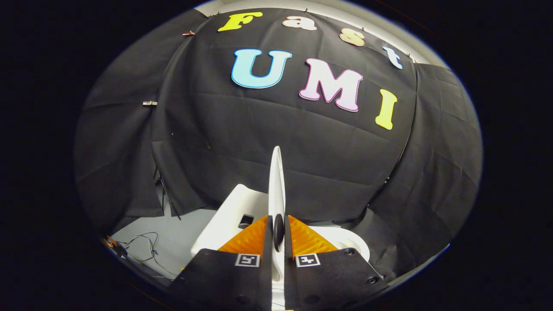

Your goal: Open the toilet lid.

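I have the gripper [278,231] clenched on the toilet lid [276,185]: both fingers press against its thin white edge from either side, with only the lid's thickness between them. The lid stands upright and edge-on to me, rising straight up from between the fingers and tapering to a rounded top against the black cloth wall [216,129]. Just to the left of the lid sits the white toilet tank [231,211], and to the right, past the right finger, a curve of the white toilet seat [348,242] shows. Farther left, a thin cable [144,246] lies looped on the pale floor [181,237] near the foot of the cloth.
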A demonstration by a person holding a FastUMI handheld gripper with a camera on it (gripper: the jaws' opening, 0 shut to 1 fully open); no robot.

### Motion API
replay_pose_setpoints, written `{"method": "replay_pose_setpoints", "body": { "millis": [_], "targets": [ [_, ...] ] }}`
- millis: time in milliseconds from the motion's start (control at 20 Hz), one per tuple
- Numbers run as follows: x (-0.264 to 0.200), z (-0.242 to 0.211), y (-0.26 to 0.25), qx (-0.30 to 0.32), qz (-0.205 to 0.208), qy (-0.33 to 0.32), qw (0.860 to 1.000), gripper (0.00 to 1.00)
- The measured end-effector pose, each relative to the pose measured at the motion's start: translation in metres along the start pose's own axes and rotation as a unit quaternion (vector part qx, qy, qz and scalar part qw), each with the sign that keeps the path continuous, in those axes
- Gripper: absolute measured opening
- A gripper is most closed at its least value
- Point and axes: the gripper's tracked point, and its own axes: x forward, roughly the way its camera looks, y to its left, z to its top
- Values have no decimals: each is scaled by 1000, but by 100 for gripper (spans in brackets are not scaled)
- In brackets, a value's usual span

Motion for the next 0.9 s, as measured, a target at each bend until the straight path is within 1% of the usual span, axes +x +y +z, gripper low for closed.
{"method": "replay_pose_setpoints", "body": {
  "millis": [150,200,450,750,900],
  "targets": [
    [-2,0,-4,-3,-8,-4,1000,33],
    [1,-2,-2,-2,-3,-5,1000,39],
    [-8,-6,8,10,35,-1,999,100],
    [-22,5,-9,26,41,-16,999,99],
    [-32,19,-25,25,36,-35,998,99]
  ]
}}
